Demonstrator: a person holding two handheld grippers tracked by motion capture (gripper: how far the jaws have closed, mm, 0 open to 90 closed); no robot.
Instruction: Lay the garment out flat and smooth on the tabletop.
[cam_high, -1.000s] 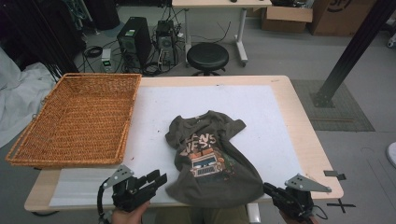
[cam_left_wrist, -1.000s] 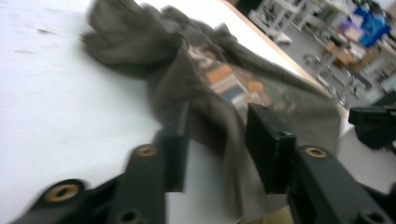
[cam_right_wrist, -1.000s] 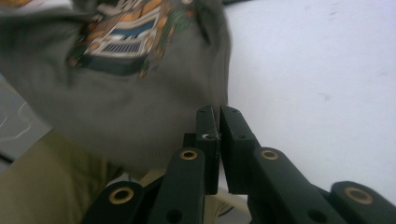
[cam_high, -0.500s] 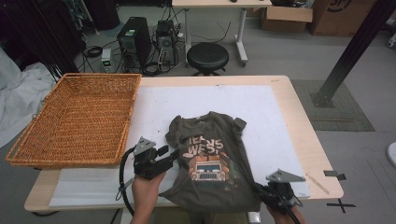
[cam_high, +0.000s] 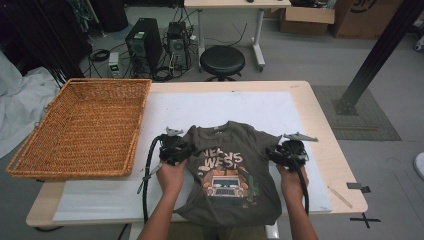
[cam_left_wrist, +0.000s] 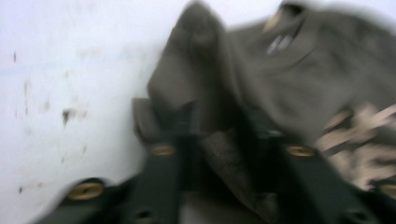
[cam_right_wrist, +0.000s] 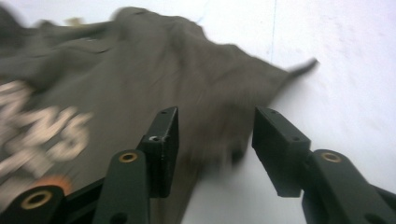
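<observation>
One wicker basket (cam_high: 82, 127) sits on the table (cam_high: 327, 150) just left of the white mat (cam_high: 250, 107), and nothing lies in it. One dark olive T-shirt (cam_high: 232, 175) with a printed front lies on the mat to the right of the basket, its hem hanging over the table's near edge.

There are two grippers, one at each sleeve of the shirt. The left gripper (cam_high: 176, 150), between basket and shirt, has just been closing; in the left gripper view a fold of the shirt's sleeve (cam_left_wrist: 201, 93) bunches between its jaws, pinched. The right gripper (cam_high: 280, 154), on the shirt's far side from the basket, has just been opening; its jaws stand apart over the sleeve edge (cam_right_wrist: 247, 88), gripping nothing.
</observation>
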